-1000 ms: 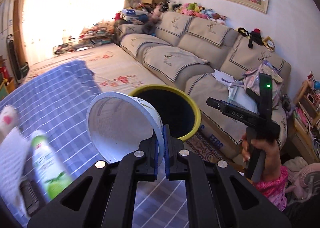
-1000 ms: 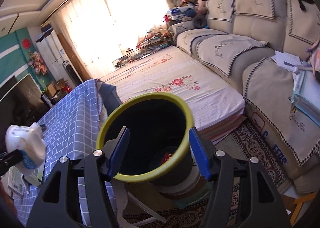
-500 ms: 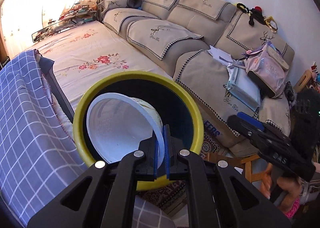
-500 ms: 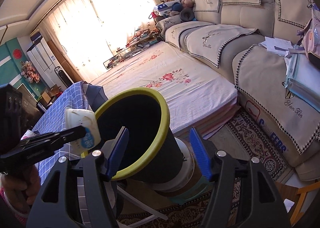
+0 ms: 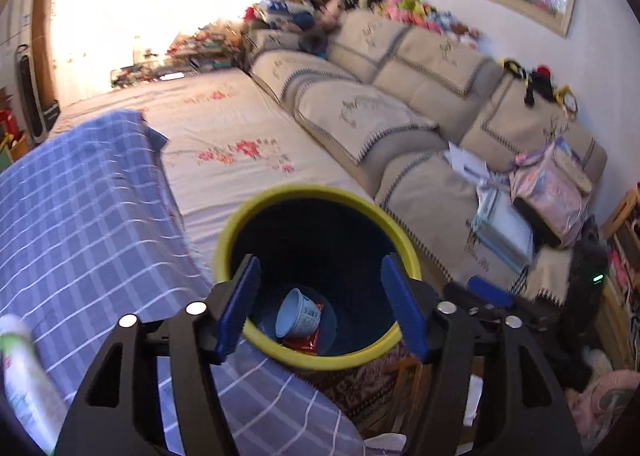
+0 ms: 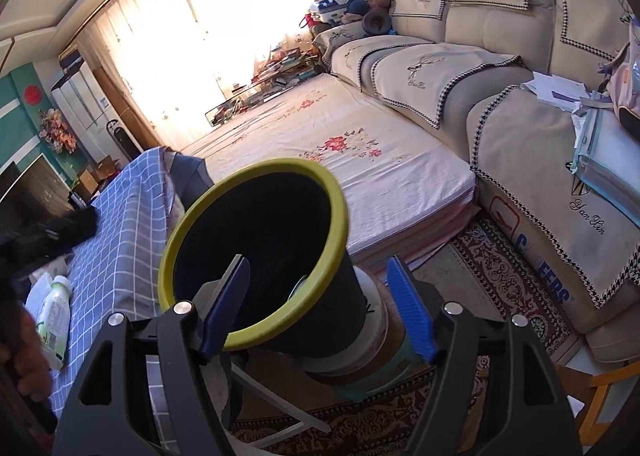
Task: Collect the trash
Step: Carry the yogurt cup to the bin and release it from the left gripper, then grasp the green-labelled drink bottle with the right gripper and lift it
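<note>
A dark bin with a yellow-green rim (image 5: 320, 191) stands beside the blue checked table (image 5: 80, 215); it also shows in the right wrist view (image 6: 256, 171). A white paper cup (image 5: 296, 314) lies inside the bin on red wrapper trash (image 5: 306, 344). My left gripper (image 5: 320, 308) is open and empty above the bin's mouth. My right gripper (image 6: 318, 312) is open and empty, close to the bin's near side. A white and green bottle (image 6: 54, 312) lies on the table; it shows blurred at the left edge of the left wrist view (image 5: 24, 384).
A beige sofa (image 5: 400, 103) with papers and a pink bag (image 5: 552, 191) runs along the wall. A floral mattress (image 6: 340, 159) lies between sofa and table. A patterned rug (image 6: 508, 268) covers the floor. The bin rests on a stack of round containers (image 6: 372, 336).
My left gripper has opened and let go of the white cup, which now lies in the bin. The left gripper has pulled back a little; the right one stays open by the bin.
</note>
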{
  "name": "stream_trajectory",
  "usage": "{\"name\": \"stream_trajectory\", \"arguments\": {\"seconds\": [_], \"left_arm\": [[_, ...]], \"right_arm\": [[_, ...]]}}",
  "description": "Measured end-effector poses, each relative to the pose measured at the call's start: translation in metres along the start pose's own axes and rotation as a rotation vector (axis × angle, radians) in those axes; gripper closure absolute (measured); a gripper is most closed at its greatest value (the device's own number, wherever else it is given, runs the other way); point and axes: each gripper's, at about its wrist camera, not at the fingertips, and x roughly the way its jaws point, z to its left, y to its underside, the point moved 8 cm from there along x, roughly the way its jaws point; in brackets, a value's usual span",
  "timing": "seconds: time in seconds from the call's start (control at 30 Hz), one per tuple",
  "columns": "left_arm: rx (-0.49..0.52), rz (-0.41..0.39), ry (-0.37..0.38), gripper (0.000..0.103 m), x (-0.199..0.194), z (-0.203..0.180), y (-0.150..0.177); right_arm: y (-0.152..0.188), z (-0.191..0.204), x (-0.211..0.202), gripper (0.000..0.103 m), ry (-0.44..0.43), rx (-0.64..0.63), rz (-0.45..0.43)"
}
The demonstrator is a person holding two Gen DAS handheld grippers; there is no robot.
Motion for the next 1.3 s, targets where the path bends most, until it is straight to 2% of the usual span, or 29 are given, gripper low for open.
{"name": "stream_trajectory", "arguments": {"seconds": [0.07,0.13,0.27,0.4,0.53,0.73,0.83,1.07,1.3], "left_arm": [[-0.035,-0.078,-0.021,0.029,-0.037,0.011,-0.001],[-0.067,-0.166,-0.063,0.017,-0.079,0.027,0.000],[-0.111,-0.296,-0.218,0.012,-0.160,0.070,0.013],[-0.185,-0.351,-0.370,0.010,-0.223,0.122,0.034],[-0.257,-0.356,-0.452,0.009,-0.265,0.166,0.066],[-0.312,-0.383,-0.535,0.009,-0.316,0.217,0.110],[-0.343,-0.407,-0.571,0.009,-0.339,0.234,0.129],[-0.432,-0.398,-0.581,0.008,-0.359,0.268,0.169],[-0.457,-0.389,-0.579,0.008,-0.356,0.277,0.178]], "right_arm": [[0.006,0.014,0.002,0.035,-0.013,-0.023,0.015],[0.012,0.034,0.003,0.034,-0.035,-0.058,0.027],[0.026,0.085,0.002,0.034,-0.090,-0.145,0.048],[0.044,0.148,-0.002,0.032,-0.164,-0.240,0.064],[0.061,0.210,-0.012,0.032,-0.244,-0.317,0.055],[0.084,0.289,-0.039,0.032,-0.363,-0.402,0.032],[0.091,0.316,-0.049,0.025,-0.385,-0.444,0.007],[0.121,0.345,-0.026,0.024,-0.307,-0.552,0.066],[0.137,0.349,0.003,0.024,-0.256,-0.597,0.143]]}}
